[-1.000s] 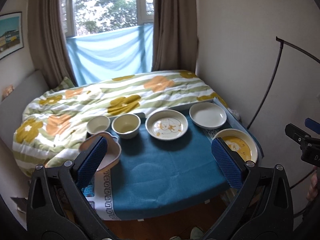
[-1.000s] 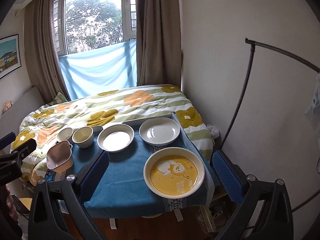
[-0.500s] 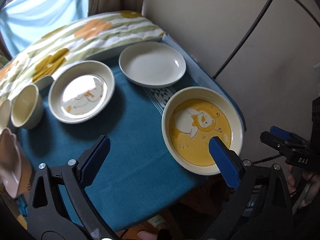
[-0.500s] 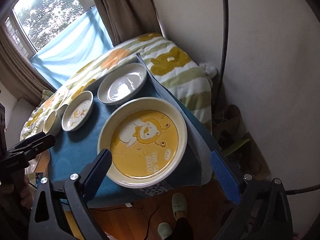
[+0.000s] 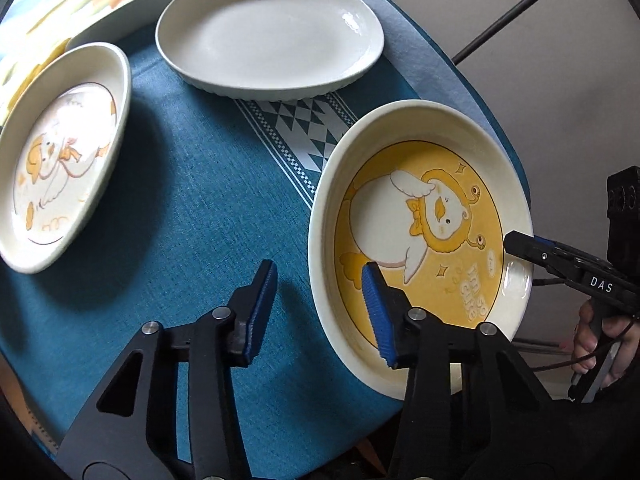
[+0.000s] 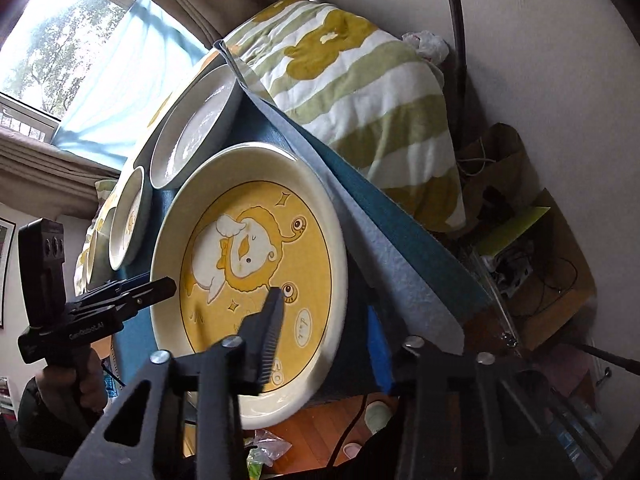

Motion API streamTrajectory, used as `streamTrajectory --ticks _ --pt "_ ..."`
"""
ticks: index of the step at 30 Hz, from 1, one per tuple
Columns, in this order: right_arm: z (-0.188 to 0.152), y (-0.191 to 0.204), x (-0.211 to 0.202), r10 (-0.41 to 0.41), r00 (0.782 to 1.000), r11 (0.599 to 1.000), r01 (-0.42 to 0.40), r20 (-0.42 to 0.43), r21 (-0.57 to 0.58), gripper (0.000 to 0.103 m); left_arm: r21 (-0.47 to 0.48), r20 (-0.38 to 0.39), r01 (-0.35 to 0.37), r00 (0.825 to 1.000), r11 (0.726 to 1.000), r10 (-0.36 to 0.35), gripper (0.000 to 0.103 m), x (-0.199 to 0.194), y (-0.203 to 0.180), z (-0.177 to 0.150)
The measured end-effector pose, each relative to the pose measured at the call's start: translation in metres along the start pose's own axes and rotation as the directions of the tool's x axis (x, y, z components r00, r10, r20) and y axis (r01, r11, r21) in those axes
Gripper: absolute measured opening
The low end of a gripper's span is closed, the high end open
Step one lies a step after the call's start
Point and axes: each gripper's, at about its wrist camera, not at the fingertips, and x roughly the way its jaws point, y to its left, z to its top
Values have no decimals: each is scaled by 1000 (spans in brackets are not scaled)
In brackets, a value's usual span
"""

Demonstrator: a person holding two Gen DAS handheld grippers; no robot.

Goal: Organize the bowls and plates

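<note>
Yellow duck plate (image 5: 420,236) at the table's near right corner now fills both views; I've brought both tongs down onto its rim. Left gripper (image 5: 320,304) and right gripper (image 6: 326,320) each straddle the rim, narrowed but not pinching. White plate (image 5: 268,32) and cream duck plate (image 5: 60,152) sit beyond on the blue cloth (image 5: 192,208).

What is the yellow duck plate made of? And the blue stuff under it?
The yellow duck plate looks like glazed ceramic: a bright glint sits on its smooth cream rim. The blue tablecloth looks like woven fabric: matte, with a fine thread texture.
</note>
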Motion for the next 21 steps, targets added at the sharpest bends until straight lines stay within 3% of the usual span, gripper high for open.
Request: streamTrajectory --ticks 2,5,11,21 --pt "3 0 4 5 1000 1000 -5 -5 -1 20 2 -19 7 1000 1000 -7 27 5 2 3" --pt "6 0 6 -2 1000 1000 2 -9 0 14 11 -39 18 999 1000 -17 18 7 1 3" --pt "12 -2 8 4 1000 1000 -4 -13 -4 13 13 -32 32 999 999 -32 17 13 -3 10" --pt "12 3 7 -27 1000 998 26 -15 -60 13 52 1 -21 1000 998 21 17 18 -20 10"
